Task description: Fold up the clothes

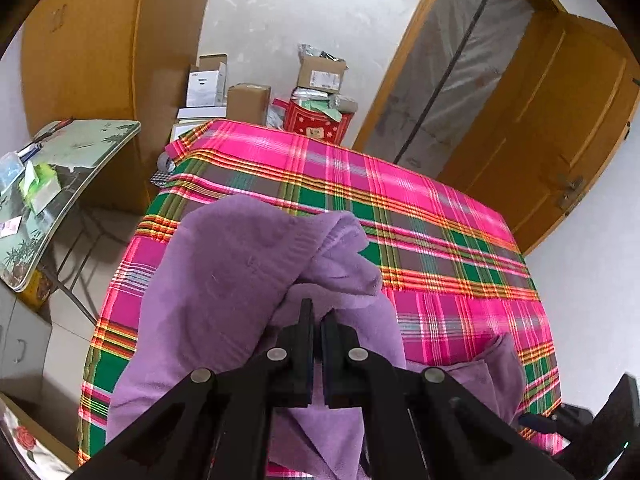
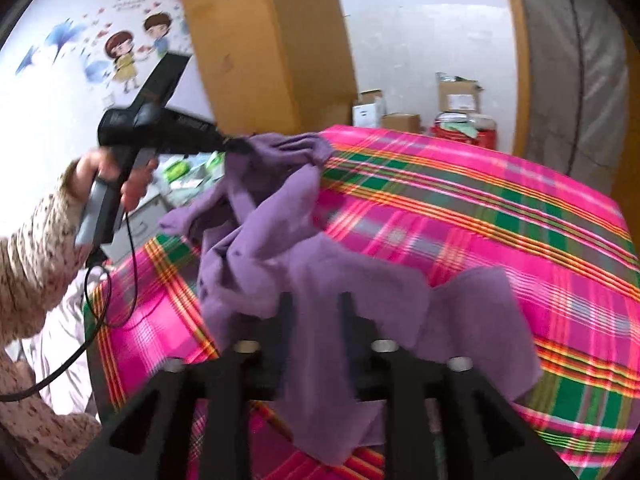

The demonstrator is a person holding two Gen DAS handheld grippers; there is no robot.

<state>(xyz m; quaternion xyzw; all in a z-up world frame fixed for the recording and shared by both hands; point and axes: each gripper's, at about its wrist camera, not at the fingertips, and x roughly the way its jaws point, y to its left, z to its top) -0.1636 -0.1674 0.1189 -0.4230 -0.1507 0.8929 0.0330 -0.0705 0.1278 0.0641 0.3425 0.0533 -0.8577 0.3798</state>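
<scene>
A purple fleece garment (image 1: 224, 276) is lifted in a rumpled heap above the plaid pink-and-green cloth (image 1: 440, 216) that covers the table, and everything else can be placed from that cloth. The left gripper (image 1: 316, 312) sits over the near edge of the cloth with its two black fingers drawn close together, pinching a fold of the purple fabric between them; the rest of the garment bulges up beyond the tips and drapes down on both sides. From the other camera the same gripper (image 2: 234, 145) is seen raised over the cloth's left side, the person's hand (image 2: 116, 176) around its handle, a patterned sleeve (image 2: 36, 248) behind, and a black cable (image 2: 132, 264) looping down towards the cloth.

The right gripper (image 2: 316, 304) is over the near edge too. Its fingers stand somewhat apart and a strip of the garment (image 2: 320, 288) hangs down between them, but the blur keeps me from telling whether the fabric is actually clamped.

Beyond the far edge of the cloth are stacked cardboard boxes (image 1: 248, 102) and a red bag (image 1: 316, 120); to its far right a wooden door (image 1: 560, 120); to its left a side table (image 1: 60, 176) with small items on it.
</scene>
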